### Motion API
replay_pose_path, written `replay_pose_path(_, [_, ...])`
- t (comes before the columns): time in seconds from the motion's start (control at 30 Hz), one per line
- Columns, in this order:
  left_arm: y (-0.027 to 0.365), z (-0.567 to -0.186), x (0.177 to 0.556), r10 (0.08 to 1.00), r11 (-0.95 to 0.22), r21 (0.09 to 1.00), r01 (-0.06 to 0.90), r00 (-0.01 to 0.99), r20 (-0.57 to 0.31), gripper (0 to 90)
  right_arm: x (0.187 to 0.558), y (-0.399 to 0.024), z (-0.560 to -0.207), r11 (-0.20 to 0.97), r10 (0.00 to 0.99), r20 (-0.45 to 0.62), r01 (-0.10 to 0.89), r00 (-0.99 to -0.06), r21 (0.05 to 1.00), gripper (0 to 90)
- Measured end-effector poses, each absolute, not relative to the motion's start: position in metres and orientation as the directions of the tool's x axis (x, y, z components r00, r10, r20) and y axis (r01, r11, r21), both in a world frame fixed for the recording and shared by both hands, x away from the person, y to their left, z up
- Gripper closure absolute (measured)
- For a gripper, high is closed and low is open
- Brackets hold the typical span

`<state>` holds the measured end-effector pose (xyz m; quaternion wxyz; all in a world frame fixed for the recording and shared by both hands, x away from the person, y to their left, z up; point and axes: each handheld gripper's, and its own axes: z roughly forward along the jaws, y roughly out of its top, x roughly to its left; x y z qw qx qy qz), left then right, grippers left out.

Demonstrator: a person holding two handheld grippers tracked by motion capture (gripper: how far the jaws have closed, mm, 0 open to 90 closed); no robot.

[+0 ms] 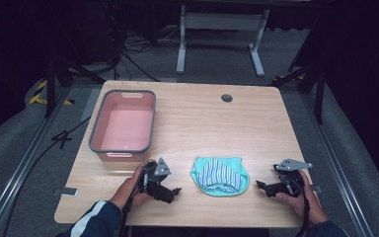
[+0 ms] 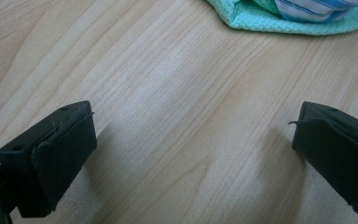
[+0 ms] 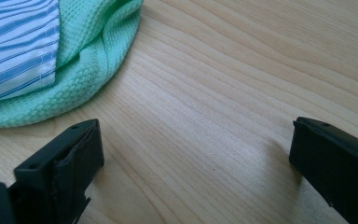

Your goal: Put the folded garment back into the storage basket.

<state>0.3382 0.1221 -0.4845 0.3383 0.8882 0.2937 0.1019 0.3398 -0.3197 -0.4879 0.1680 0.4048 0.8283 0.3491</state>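
While both grippers rest low on the table (image 1: 202, 118), a folded cloth (image 1: 219, 176) lies between them.
Left gripper (image 1: 170, 193) and right gripper (image 1: 262, 187) both have jaws spread wide, empty; a pink tub (image 1: 123, 126) sits far left.

Wooden table (image 1: 202, 123) with pink bin (image 1: 123, 126) and green-and-striped cloth bundle (image 1: 220, 176)

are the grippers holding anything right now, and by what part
Nothing is held. The left gripper and right gripper are both open over bare table, either side of the cloth.
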Motion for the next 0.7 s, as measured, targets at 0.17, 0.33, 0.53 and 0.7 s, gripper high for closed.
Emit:
replay_pose_path(0.17, [0.1222, -0.4844, 0.3384, 0.589, -0.6, 0.66, 0.451, 0.808, -0.017, 0.0, 0.3389, -0.3194, -0.4879, 0.422, 0.795, 0.005, 0.558, -0.607, 0.714, 3.1])
replay_pose_path(0.33, [0.1227, -0.4844, 0.3389, 0.584, -0.603, 0.66, 0.447, 0.812, -0.016, 0.0, 0.3387, -0.319, -0.4878, 0.418, 0.799, 0.005, 0.562, -0.601, 0.714, 3.1])
replay_pose_path(0.53, [0.1256, -0.4815, 0.3351, 0.529, -0.646, 0.641, 0.413, 0.849, -0.014, 1.8, 0.3396, -0.3195, -0.4878, 0.421, 0.796, 0.004, 0.56, -0.605, 0.714, 2.9])
replay_pose_path(0.7, [0.1217, -0.4787, 0.333, 0.515, -0.66, 0.637, 0.4, 0.857, -0.004, 9.0, 0.341, -0.3212, -0.4874, 0.402, 0.822, 0.003, 0.584, -0.569, 0.705, 0.8])
